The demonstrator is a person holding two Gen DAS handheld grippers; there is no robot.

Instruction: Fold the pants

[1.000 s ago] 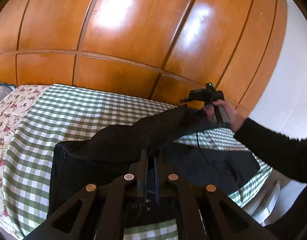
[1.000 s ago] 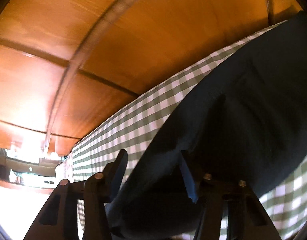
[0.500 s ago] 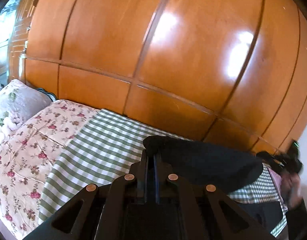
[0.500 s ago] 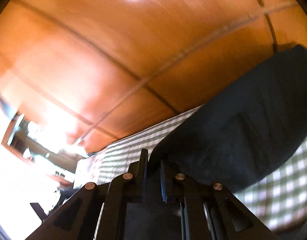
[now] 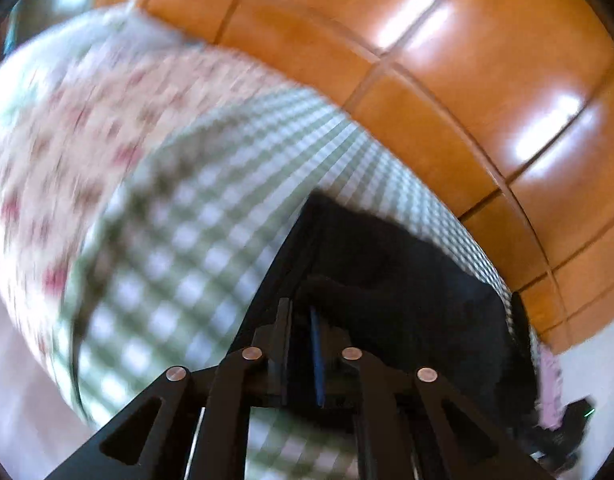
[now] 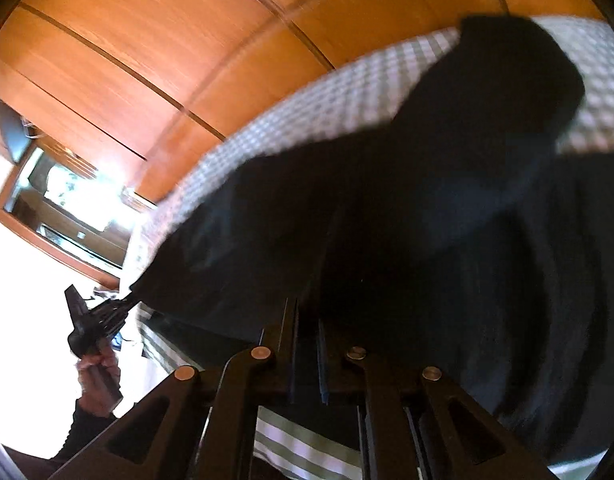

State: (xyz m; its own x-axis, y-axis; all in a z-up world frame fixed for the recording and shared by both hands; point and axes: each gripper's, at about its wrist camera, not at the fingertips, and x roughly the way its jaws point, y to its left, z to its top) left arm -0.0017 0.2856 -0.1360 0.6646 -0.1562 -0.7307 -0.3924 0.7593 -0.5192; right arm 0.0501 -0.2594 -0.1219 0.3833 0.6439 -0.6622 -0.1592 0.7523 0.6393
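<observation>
Dark pants (image 6: 447,240) lie on the bed's green-check cloth (image 5: 195,240), folded over, w/ a lifted flap toward 1 o'clock in the right wrist view. In the left wrist view the pants sit at 3–4 o'clock of the frame, running toward the wooden wardrobe panels (image 5: 447,60). Floral bedspread (image 5: 47,140) at 9–10 o'clock, blurred.

Left gripper (image 5: 301,320): fingers nearly together & just starting to part; dark fabric bunched right at the tips, but can't tell if pads press on it — too dark and blurred. In the right wrist view the left gripper (image 6: 119,306) is at 8 o'clock, tips at the pants' corner, held by the person's left hand (image 6: 97,376), dark sleeve below.

Right gripper (image 6: 307,312): fingers pressed nearly together, narrow slit only, pinching the pants' edge; cloth drapes over & beyond the tips.

Window (image 6: 67,200) bright at 9 o'clock, right wrist view.
</observation>
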